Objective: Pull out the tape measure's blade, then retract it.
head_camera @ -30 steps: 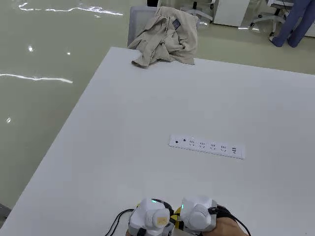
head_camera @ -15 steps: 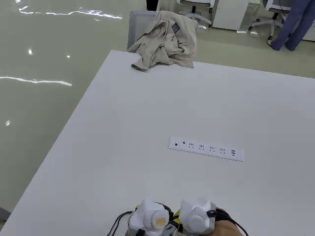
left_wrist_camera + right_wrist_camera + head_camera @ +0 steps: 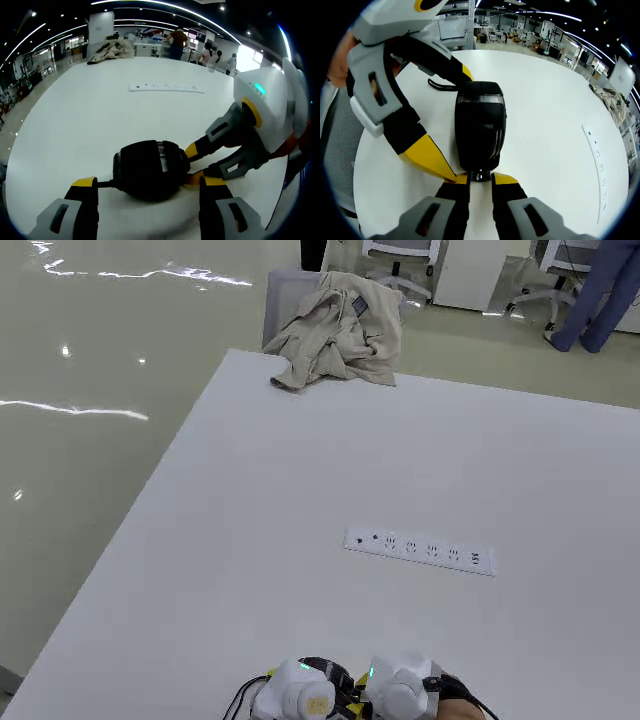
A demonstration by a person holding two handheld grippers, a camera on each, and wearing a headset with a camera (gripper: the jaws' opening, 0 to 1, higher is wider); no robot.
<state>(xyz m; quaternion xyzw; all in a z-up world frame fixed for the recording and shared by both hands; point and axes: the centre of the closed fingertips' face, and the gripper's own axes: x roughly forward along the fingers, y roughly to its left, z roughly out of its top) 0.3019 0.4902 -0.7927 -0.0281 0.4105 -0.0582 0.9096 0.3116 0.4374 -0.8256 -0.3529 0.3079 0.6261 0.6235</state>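
At the near edge of the white table (image 3: 300, 490), close in front of the person, both tools are meeting over the chunky black tape measure (image 3: 479, 127). It is lying flat on its side on the table, mouth end pointing toward the right hand-held gripper (image 3: 480, 179). That one's yellow-tipped jaws are squeezing nearly together, pinching the small metal blade hook (image 3: 479, 175) right at the case's mouth. That looks like the grip needed to draw the blade out.

The left hand-held gripper (image 3: 148, 184) is coming in from the other side, its jaws standing wide on either side of the case. It is bracketing the body lengthwise, I'd say to anchor it against the pull. I can't tell whether those jaws are pressing on the case or just fencing it in, and a sliver of gap is showing on one side in the left gripper view.

No length of blade is showing, so the pull looks not yet begun.

Farther up the table, a flat white power strip (image 3: 420, 550) is sitting well clear. A crumpled beige jacket (image 3: 340, 330) is draping over the chair at the far end, leaving open room for the blade to run.
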